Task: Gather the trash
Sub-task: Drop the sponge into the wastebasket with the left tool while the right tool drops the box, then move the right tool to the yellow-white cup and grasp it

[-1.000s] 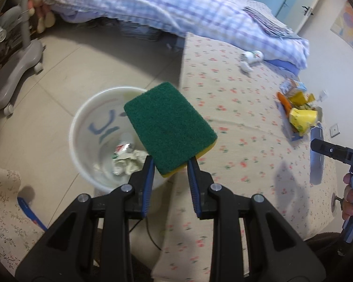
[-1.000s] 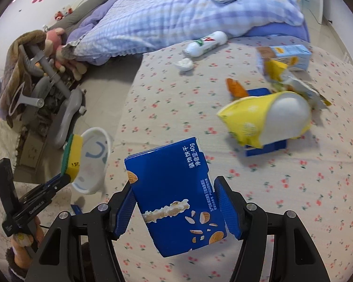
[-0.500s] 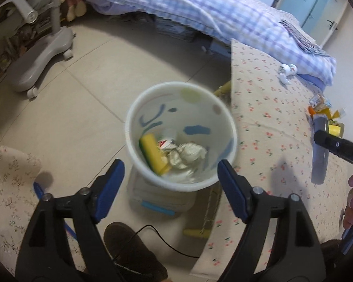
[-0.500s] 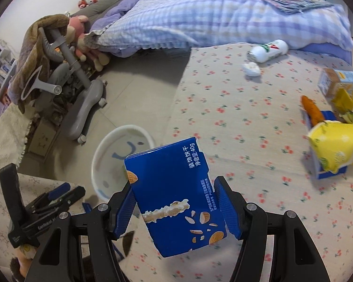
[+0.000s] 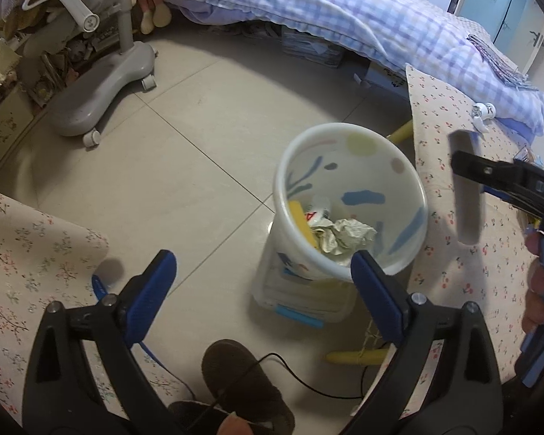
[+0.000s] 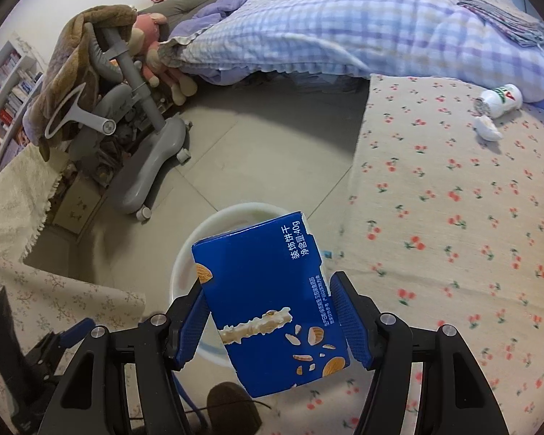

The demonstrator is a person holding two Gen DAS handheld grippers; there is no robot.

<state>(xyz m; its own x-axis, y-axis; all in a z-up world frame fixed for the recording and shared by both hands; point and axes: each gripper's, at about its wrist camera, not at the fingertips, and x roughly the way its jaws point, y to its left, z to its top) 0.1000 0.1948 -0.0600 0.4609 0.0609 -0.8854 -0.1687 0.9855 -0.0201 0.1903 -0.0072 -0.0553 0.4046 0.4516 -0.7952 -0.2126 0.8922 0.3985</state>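
Observation:
A white trash bin (image 5: 409, 181) stands on the floor beside the low table; inside lie a yellow-edged sponge (image 5: 301, 219) and crumpled paper (image 5: 344, 235). My left gripper (image 5: 261, 282) is open and empty, just in front of and above the bin. My right gripper (image 6: 268, 311) is shut on a blue biscuit box (image 6: 272, 301) and holds it over the bin's rim (image 6: 185, 253). The right gripper also shows in the left wrist view (image 5: 489, 174), with the box seen edge-on (image 5: 466, 188).
The flowered tablecloth (image 6: 453, 199) holds a white bottle (image 6: 500, 99) and a crumpled white scrap (image 6: 487, 128). A grey chair base (image 5: 101, 83) stands left. A checked quilt (image 5: 344, 18) lies behind. A slippered foot (image 5: 239, 377) and a black cable (image 5: 308, 377) lie below.
My left gripper opened and dropped the sponge into the bin, then drew back. My right gripper carried the blue box left from over the table to above the bin.

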